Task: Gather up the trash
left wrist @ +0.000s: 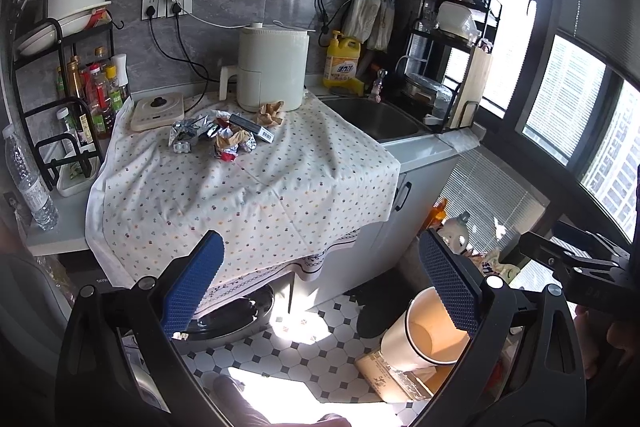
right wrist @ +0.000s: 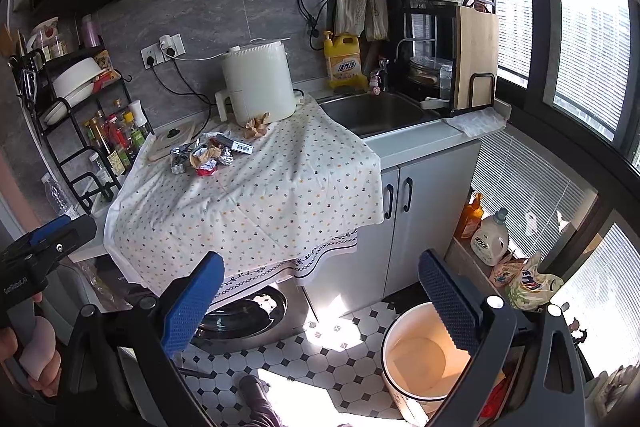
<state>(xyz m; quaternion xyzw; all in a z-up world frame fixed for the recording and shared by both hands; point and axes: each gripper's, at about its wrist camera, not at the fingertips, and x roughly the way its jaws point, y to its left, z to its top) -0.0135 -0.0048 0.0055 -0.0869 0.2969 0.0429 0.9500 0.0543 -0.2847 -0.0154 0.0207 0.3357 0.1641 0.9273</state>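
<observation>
On worktop: trash pile (left wrist: 218, 137) on loose cloth (left wrist: 248, 187) — could drag.
Tools: left tool (left wrist: 320, 287), right tool (right wrist: 320, 291) both released — empty.
Bin (right wrist: 416, 359): far below; drops may miss.

Trash pile (left wrist: 216, 135) on tablecloth (left wrist: 280, 187); sink (left wrist: 376, 119) right; bin (right wrist: 420, 355) on floor.

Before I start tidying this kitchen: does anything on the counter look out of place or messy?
Yes. A heap of crumpled foil and wrappers lies on the dotted cloth, with a dark box resting on it and a brown paper wad at the foot of the white appliance. Nothing looks spilled or broken.
</observation>
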